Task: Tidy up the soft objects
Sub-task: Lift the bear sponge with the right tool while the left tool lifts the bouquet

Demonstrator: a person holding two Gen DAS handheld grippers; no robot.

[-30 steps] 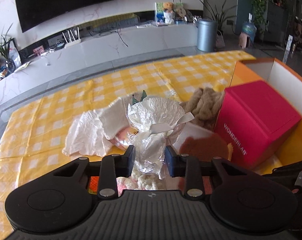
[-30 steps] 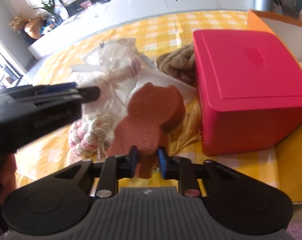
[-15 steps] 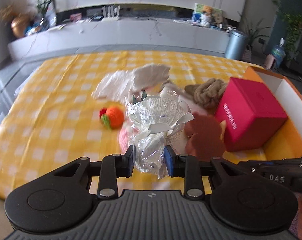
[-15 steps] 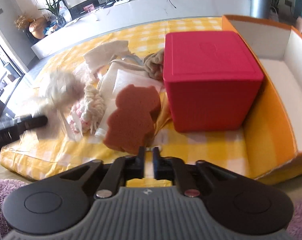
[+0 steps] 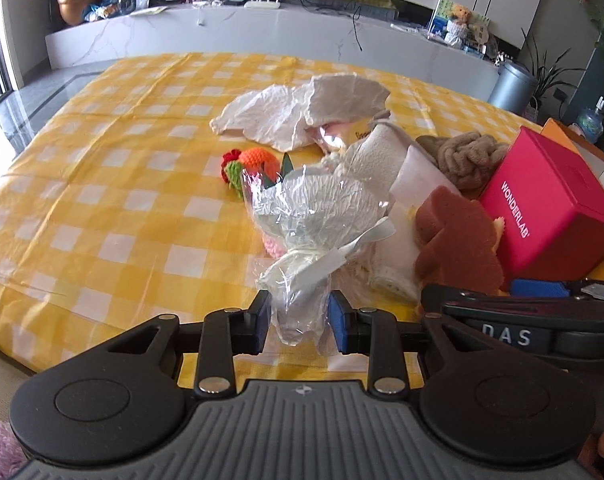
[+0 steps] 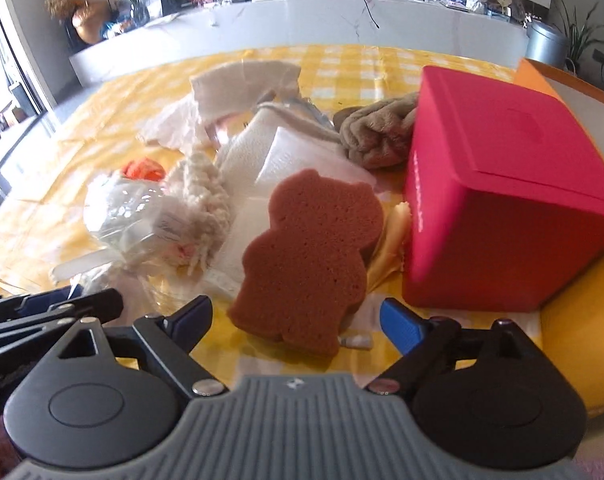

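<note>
The plastic-wrapped bundle (image 5: 302,236) stands pinched by its twisted neck in the left gripper (image 5: 300,316). The right gripper (image 6: 298,320) has just been opening; its jaws stand wide, and the brown sponge (image 6: 309,256) lies just ahead between them, untouched, beside a red box (image 6: 501,216).

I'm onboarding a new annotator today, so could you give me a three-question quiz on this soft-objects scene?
1. True or false: the left gripper holds the clear plastic bundle.
2. Which thing lies between the right gripper's wide-open jaws? A) the red box B) the brown bear-shaped sponge C) the crocheted orange toy
3. Fill in: the tan plush lies against the ____ box.

Key: 1 true; 2 B (the jaws have just been opening and do not press on it); 3 red.
</note>
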